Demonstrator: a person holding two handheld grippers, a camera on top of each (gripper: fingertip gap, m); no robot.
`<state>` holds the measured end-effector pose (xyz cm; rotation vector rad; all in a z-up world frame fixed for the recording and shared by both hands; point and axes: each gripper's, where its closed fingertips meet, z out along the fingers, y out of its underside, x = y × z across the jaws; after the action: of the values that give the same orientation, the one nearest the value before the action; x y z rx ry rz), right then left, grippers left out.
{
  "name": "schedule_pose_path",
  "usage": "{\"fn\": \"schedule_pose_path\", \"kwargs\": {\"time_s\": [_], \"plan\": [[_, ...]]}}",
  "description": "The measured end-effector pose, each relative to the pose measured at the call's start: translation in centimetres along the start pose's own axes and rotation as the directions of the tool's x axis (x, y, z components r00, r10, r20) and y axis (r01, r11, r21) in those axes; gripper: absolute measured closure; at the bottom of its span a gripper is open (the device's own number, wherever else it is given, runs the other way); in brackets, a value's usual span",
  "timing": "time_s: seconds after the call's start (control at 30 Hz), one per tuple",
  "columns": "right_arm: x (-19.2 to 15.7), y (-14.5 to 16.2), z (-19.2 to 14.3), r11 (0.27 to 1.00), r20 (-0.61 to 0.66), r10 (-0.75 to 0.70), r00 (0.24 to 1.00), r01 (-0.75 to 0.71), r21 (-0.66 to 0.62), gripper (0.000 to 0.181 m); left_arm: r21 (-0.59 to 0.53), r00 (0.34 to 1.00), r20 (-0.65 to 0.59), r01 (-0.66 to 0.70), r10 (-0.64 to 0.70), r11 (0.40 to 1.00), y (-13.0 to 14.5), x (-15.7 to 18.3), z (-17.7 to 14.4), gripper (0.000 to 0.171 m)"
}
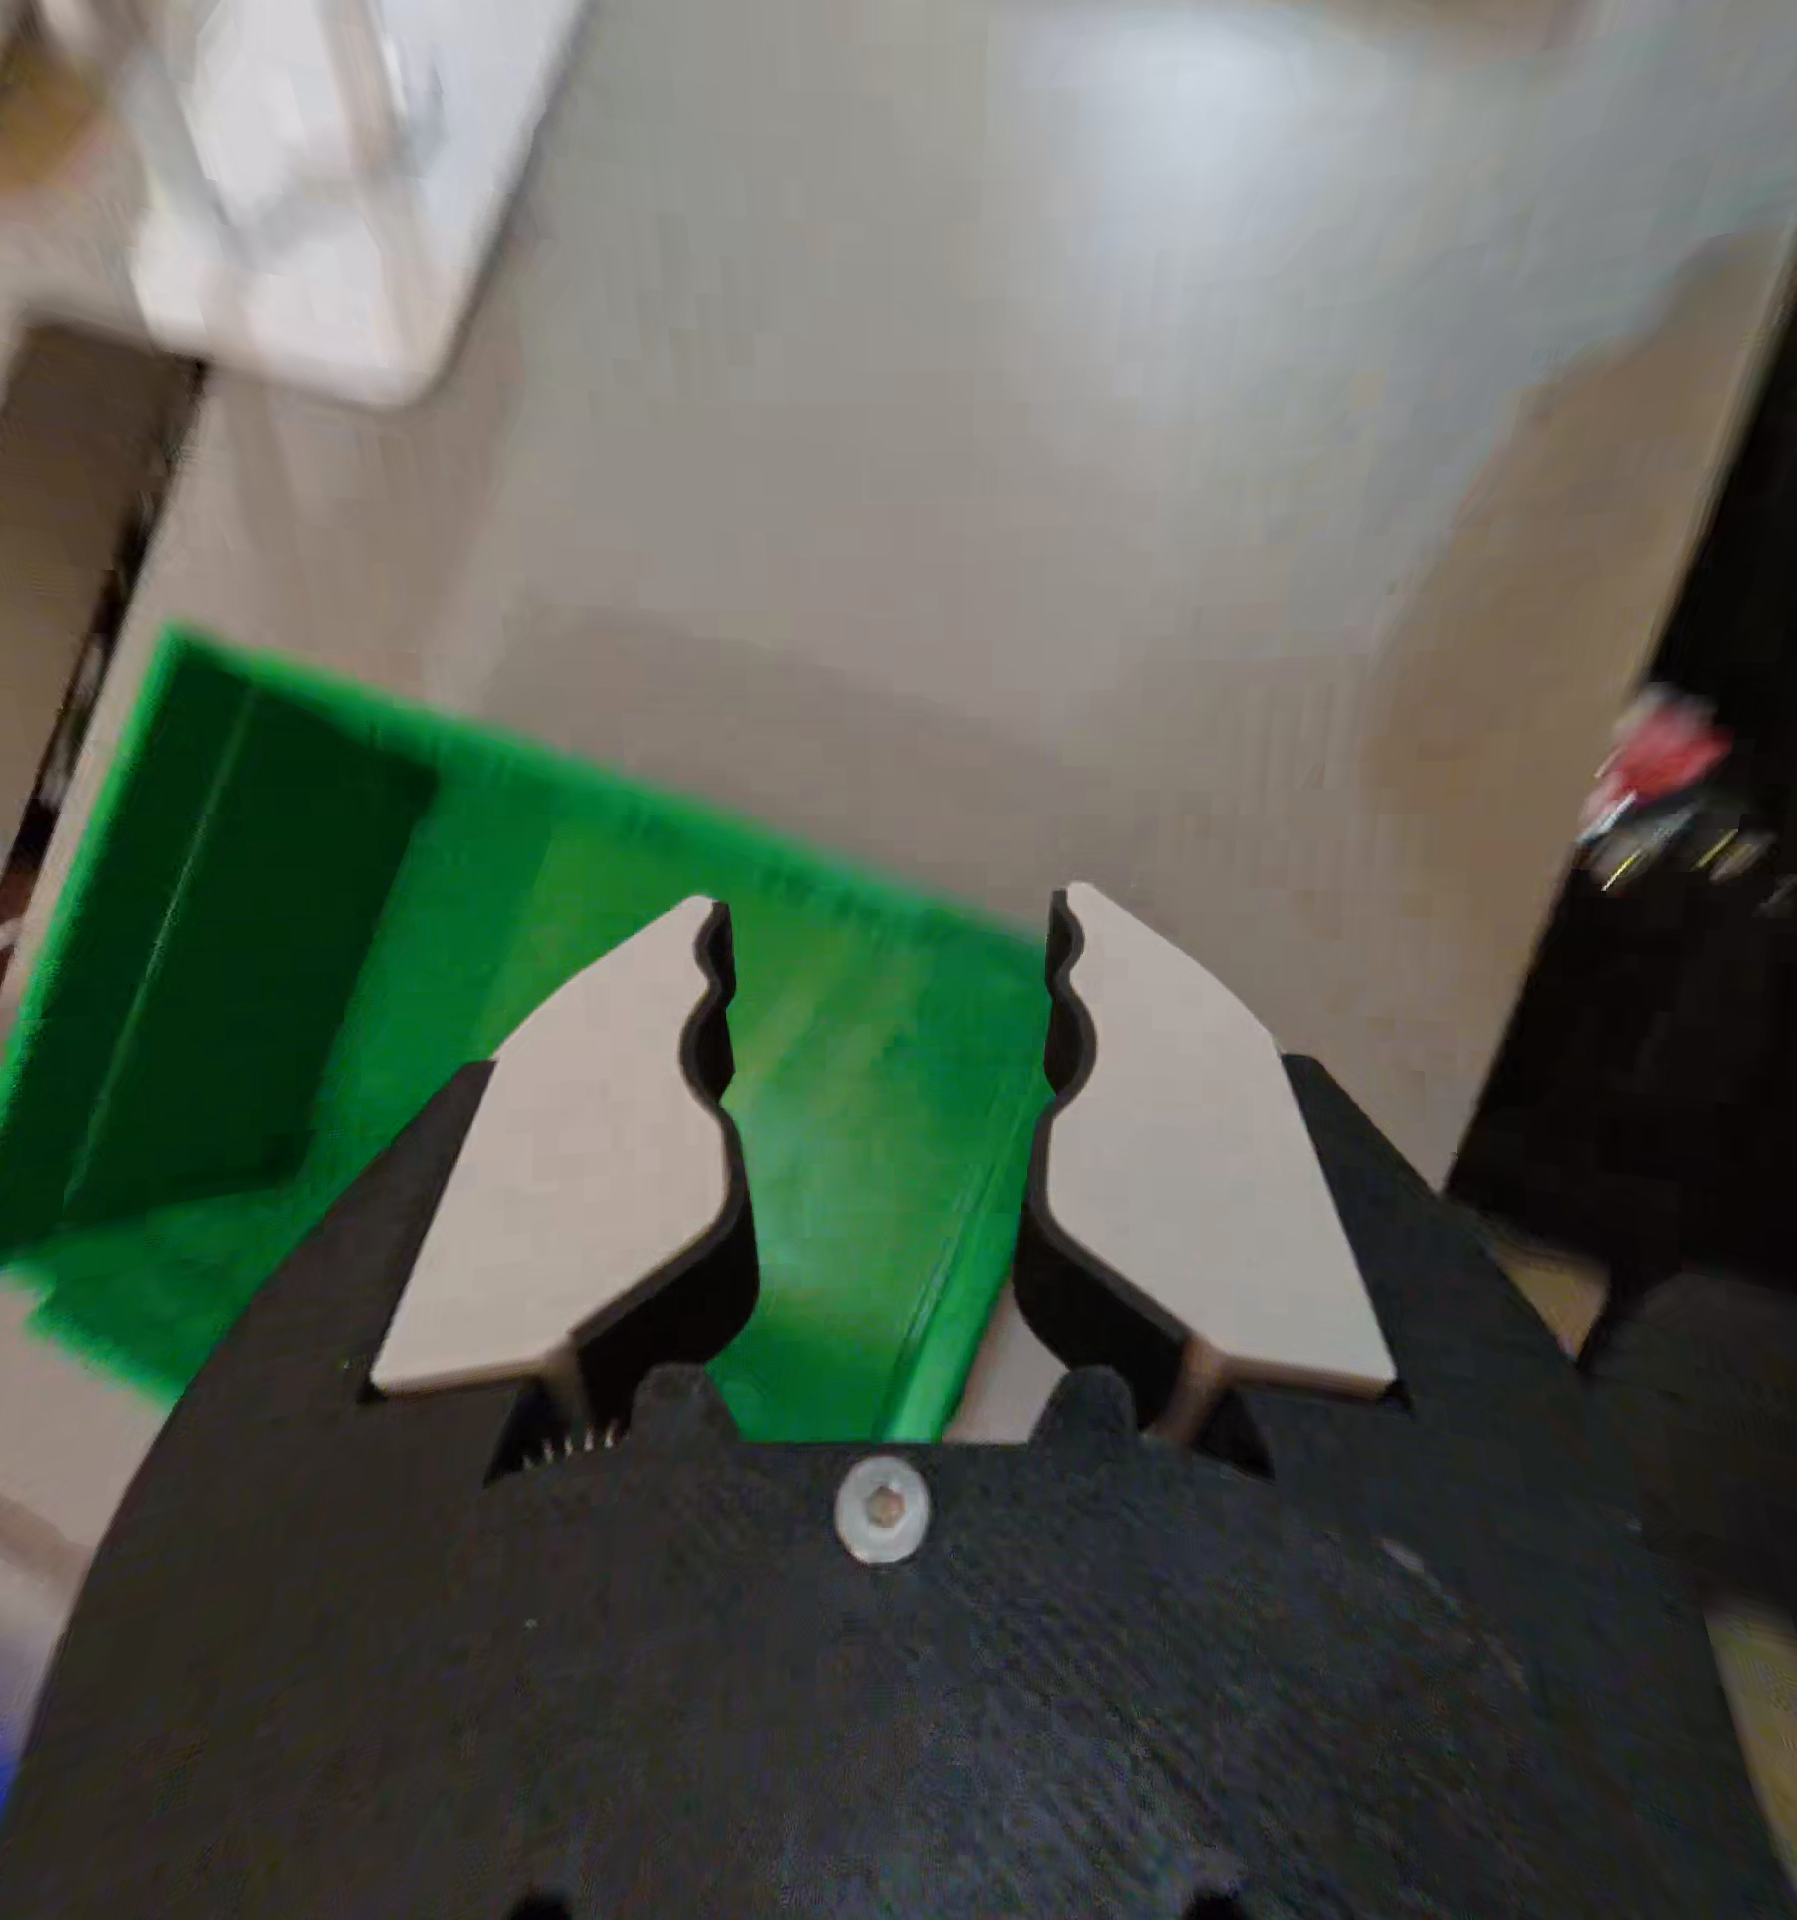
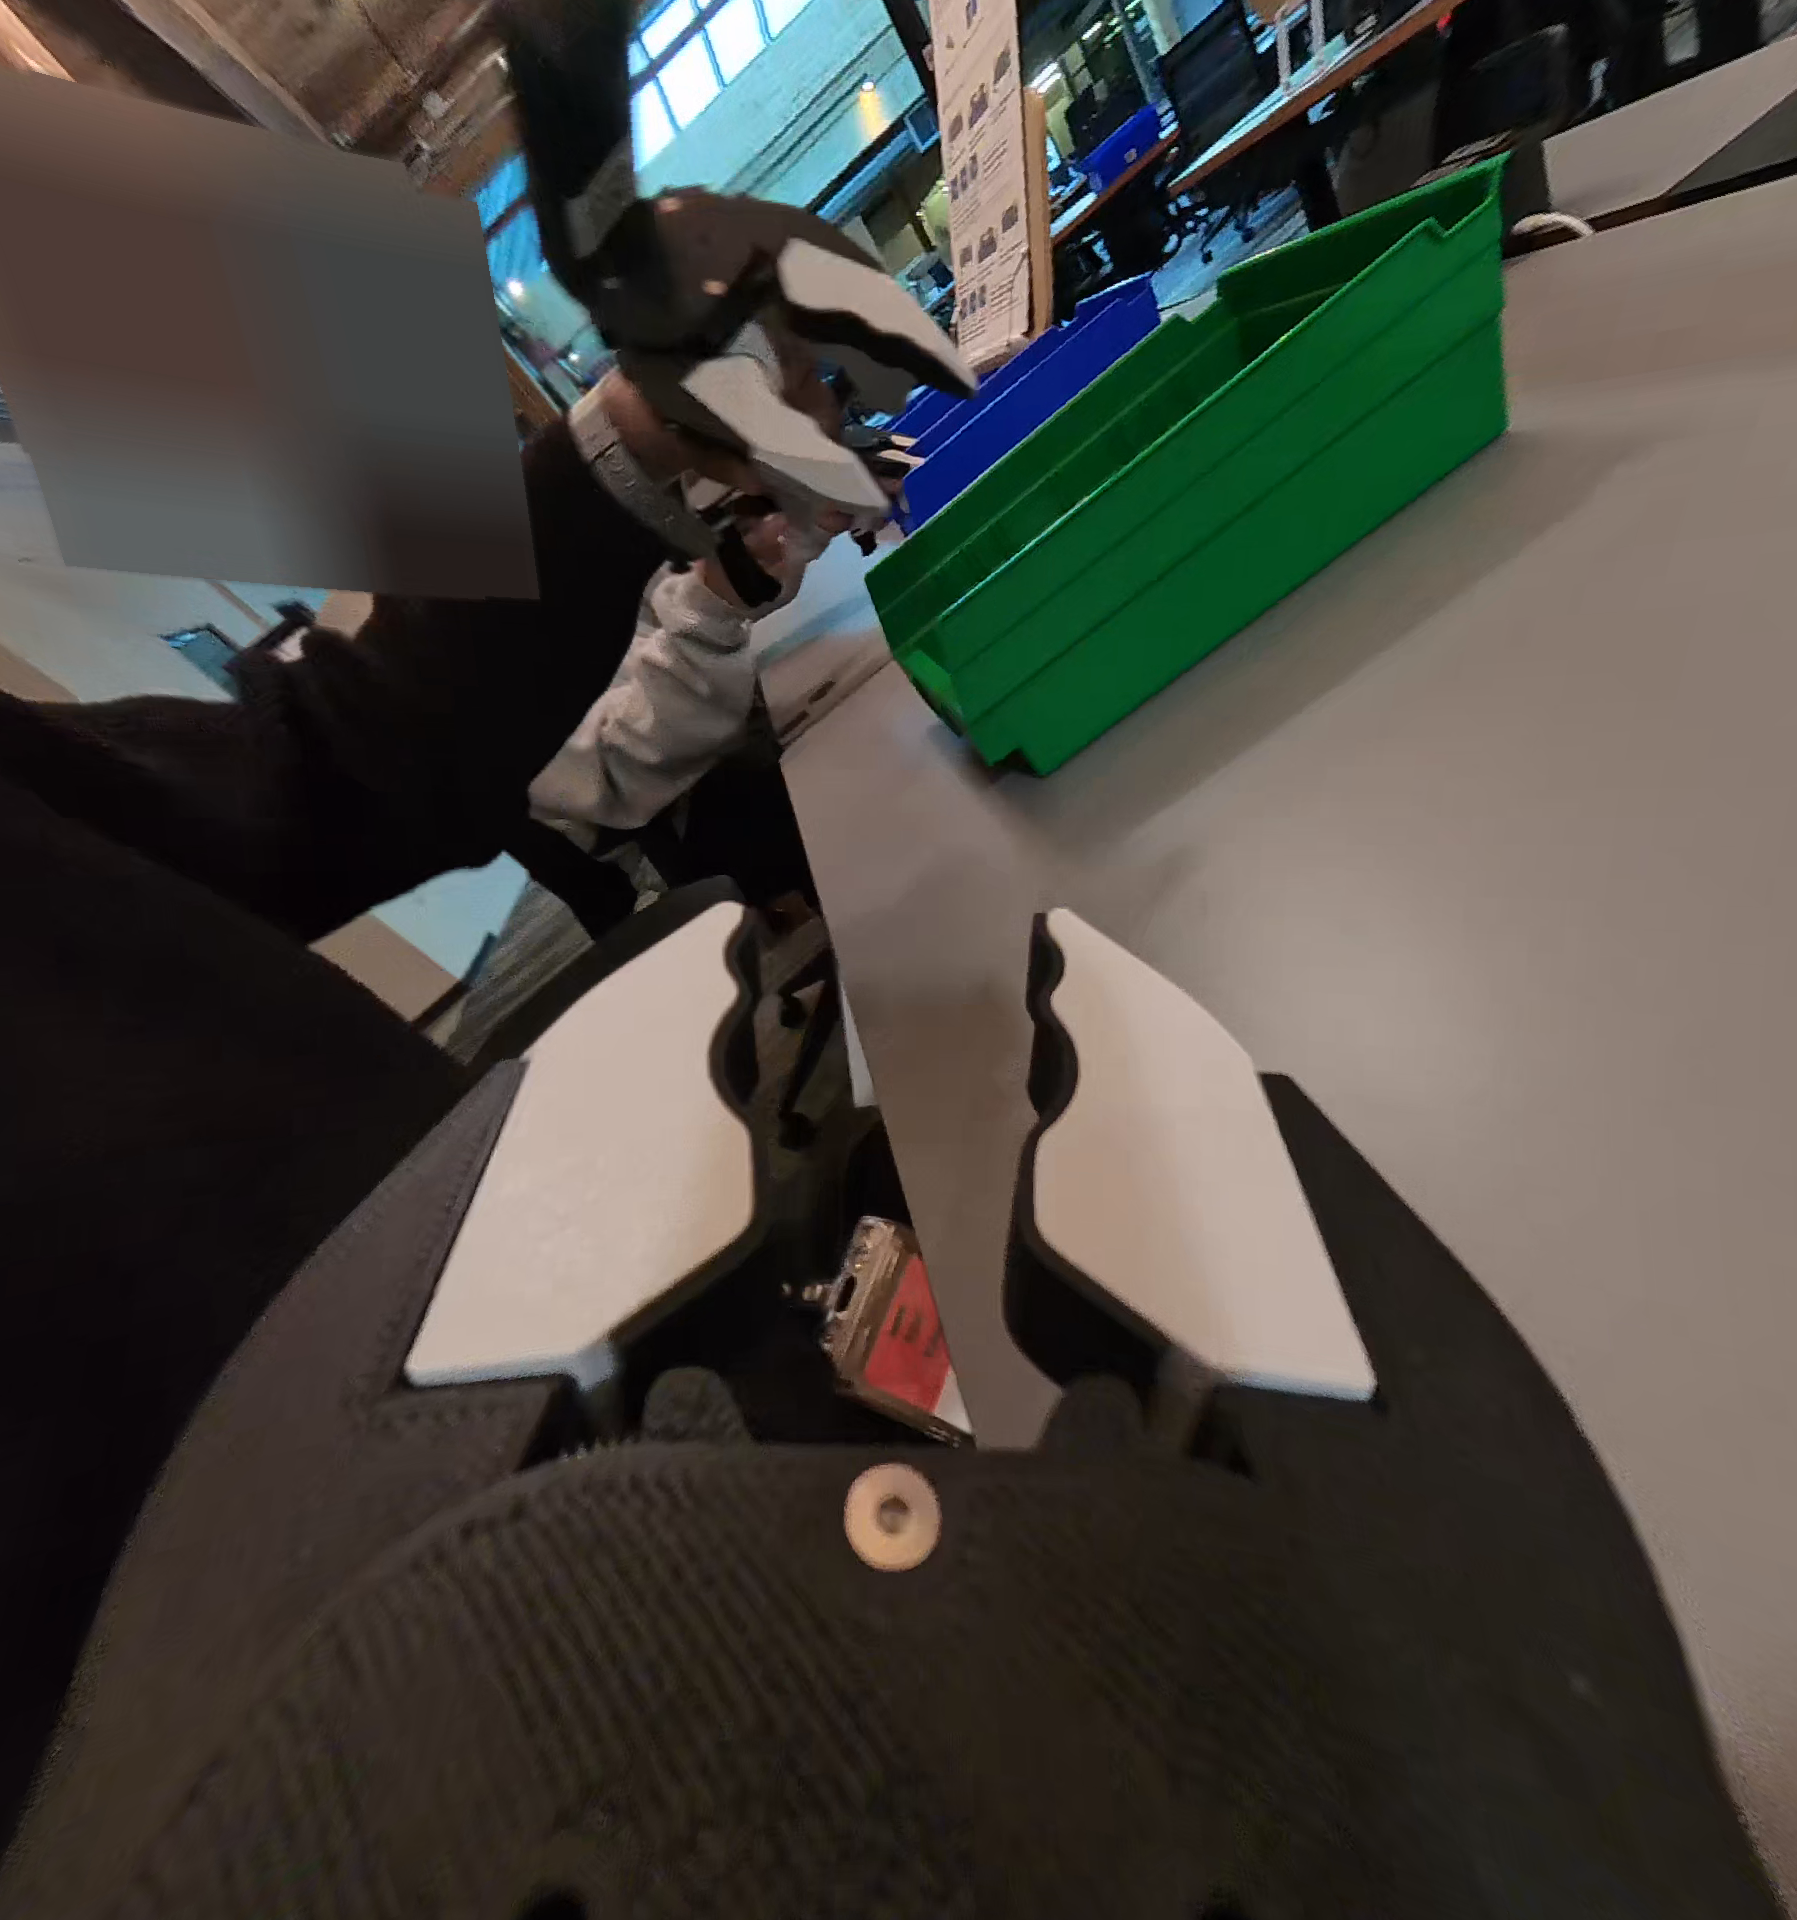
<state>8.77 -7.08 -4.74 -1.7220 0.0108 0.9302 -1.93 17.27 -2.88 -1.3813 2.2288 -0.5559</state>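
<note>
My left gripper (image 1: 889, 914) is open and empty, held above a green plastic bin (image 1: 281, 966) that looks empty; the view is blurred. My right gripper (image 2: 889, 925) is open and empty, low at the near edge of the grey table (image 2: 1393, 935). In the right wrist view the green bin (image 2: 1216, 540) stands on the table, and the left gripper (image 2: 925, 436) hovers open in the air to the left of the bin, held in a hand with a grey sleeve (image 2: 655, 696).
A blue bin (image 2: 1019, 395) stands just behind the green one. A person in dark clothing (image 2: 198, 987) fills the left of the right wrist view. A red and silver badge (image 2: 889, 1330) hangs by the table edge. White objects (image 1: 322, 187) lie at the table's far left.
</note>
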Motion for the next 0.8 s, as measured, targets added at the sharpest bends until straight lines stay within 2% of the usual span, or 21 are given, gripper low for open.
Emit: {"fn": "schedule_pose_path", "kwargs": {"time_s": [0.07, 0.13, 0.23, 0.4, 0.57, 0.7, 0.8], "plan": [[-0.1, 0.2, 0.0, 1.0, 0.009, 0.012, 1.0, -0.012, 0.0, 0.131, -0.263, 0.991, 0.077, -0.081, 0.105, 0.961, 5.1, -3.7, 0.0, 0.11], [0.2, 0.4, 0.0, 1.0, 0.001, 0.018, 1.0, -0.018, -0.003, 0.131, -0.461, 0.977, 0.096, -0.128, 0.192, 0.878, 9.1, -6.5, 0.0, 0.106], [0.3, 0.5, 0.2, 0.999, 0.015, 0.047, 0.999, -0.047, 0.0, 0.131, -0.608, 0.972, 0.048, -0.153, 0.228, 0.779, 13.0, -8.4, 1.2, 0.102], [0.5, 0.9, 0.4, 0.998, 0.022, 0.068, 0.997, -0.068, -0.005, 0.132, -0.735, 0.972, 0.007, -0.155, 0.236, 0.66, 16.6, -10.4, 3.2, 0.1], [1.0, 1.2, 0.4, 0.995, 0.031, 0.102, 0.994, -0.102, -0.011, 0.134, -0.74, 0.977, -0.017, -0.155, 0.212, 0.654, 17.6, -11.5, 4.2, 0.101], [1.3, 1.3, 0.4, 0.991, 0.04, 0.136, 0.99, -0.136, -0.009, 0.134, -0.78, 0.962, -0.056, -0.21, 0.269, 0.59, 19.0, -12.0, 4.3, 0.105], [1.5, 1.3, 0.4, 0.99, 0.037, 0.142, 0.989, -0.142, -0.005, 0.133, -0.749, 0.967, -0.069, -0.213, 0.245, 0.628, 18.6, -11.8, 4.4, 0.106]]}}
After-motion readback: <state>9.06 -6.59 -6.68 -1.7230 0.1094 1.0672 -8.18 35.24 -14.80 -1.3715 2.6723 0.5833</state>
